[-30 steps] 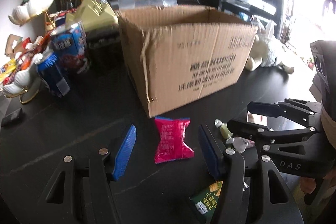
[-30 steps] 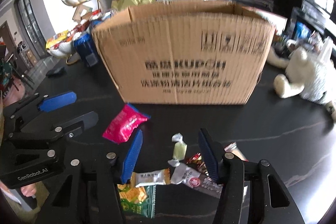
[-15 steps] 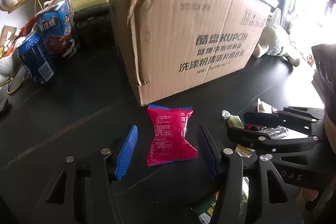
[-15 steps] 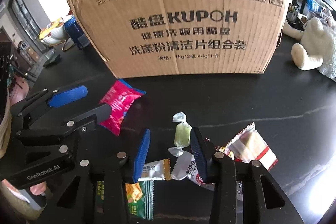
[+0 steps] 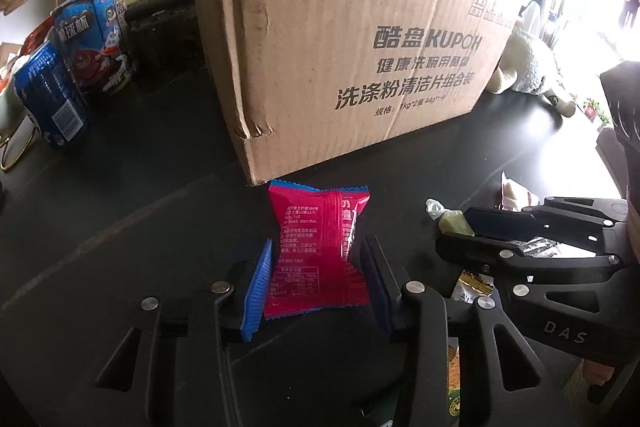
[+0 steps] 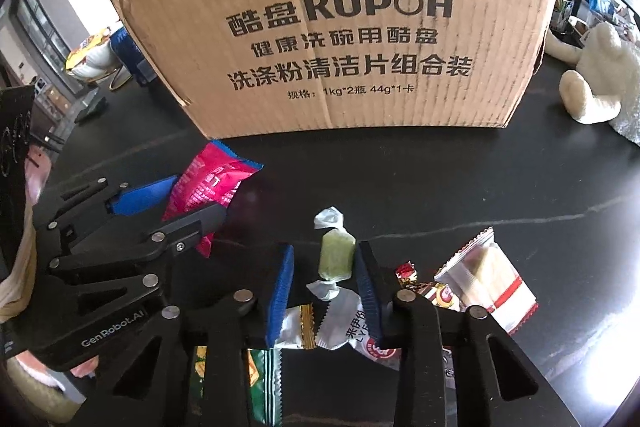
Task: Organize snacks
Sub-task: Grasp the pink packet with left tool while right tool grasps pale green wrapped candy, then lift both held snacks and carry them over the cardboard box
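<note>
Closing on soft, slippery wrappers is where this could fail: the pink snack packet (image 5: 316, 251) lies flat on the dark worktop (image 5: 140, 211) just in front of the cardboard box (image 5: 344, 39), and if the left tongs (image 5: 316, 283) squeeze only the puffed film it may buckle and squirt out, or the tips may scrape the worktop. The left tongs have just been closing and stand partly spread around the packet; the blue pad on one side looks to be at its edge, but I cannot tell that both pads press yet. The right tongs (image 6: 324, 283), also just closing, bracket the small green candy (image 6: 337, 254) with a sliver of gap still showing each side, so nothing is pinched there. That candy is small with twisted ends, and could roll or pivot away, or the tips might catch the white sachet (image 6: 344, 323) lying beneath them.
</note>
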The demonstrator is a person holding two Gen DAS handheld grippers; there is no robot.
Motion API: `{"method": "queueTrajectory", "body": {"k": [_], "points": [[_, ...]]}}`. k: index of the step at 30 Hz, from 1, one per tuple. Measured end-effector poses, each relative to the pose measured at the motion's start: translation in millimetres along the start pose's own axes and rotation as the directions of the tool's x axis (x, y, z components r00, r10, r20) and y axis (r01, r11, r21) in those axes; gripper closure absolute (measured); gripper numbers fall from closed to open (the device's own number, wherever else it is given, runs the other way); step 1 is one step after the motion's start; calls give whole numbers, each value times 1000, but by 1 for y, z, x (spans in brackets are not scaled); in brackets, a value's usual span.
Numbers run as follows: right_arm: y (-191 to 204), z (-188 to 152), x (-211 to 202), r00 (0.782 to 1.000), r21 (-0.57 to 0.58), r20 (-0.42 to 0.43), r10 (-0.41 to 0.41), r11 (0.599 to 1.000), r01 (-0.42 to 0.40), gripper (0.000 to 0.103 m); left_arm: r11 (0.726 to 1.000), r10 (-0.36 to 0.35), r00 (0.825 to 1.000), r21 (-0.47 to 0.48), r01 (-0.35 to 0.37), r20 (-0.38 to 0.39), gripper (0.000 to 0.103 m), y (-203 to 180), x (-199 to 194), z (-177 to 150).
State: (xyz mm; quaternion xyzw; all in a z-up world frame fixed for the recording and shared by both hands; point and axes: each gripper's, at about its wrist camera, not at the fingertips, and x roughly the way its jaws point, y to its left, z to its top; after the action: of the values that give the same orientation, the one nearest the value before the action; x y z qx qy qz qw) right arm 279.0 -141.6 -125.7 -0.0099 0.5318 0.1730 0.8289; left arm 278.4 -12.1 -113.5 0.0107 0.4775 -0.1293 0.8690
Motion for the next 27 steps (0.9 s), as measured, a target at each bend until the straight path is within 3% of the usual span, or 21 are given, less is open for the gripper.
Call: {"method": "queueTrajectory", "body": {"k": [6, 15, 27], "points": [[-2, 1, 4, 1000, 3, -4, -6, 1000, 6, 84, 1000, 10, 1000, 15, -10, 9, 66, -3, -1, -1], [0, 2, -4, 1000, -4, 23, -12, 1000, 12, 84, 1000, 17, 999, 15, -18, 27, 67, -7, -12, 0], [-10, -4, -51, 992, -27, 122, 14, 1000, -11, 84, 999, 33, 995, -4, -33, 92, 67, -17, -54, 7]]}}
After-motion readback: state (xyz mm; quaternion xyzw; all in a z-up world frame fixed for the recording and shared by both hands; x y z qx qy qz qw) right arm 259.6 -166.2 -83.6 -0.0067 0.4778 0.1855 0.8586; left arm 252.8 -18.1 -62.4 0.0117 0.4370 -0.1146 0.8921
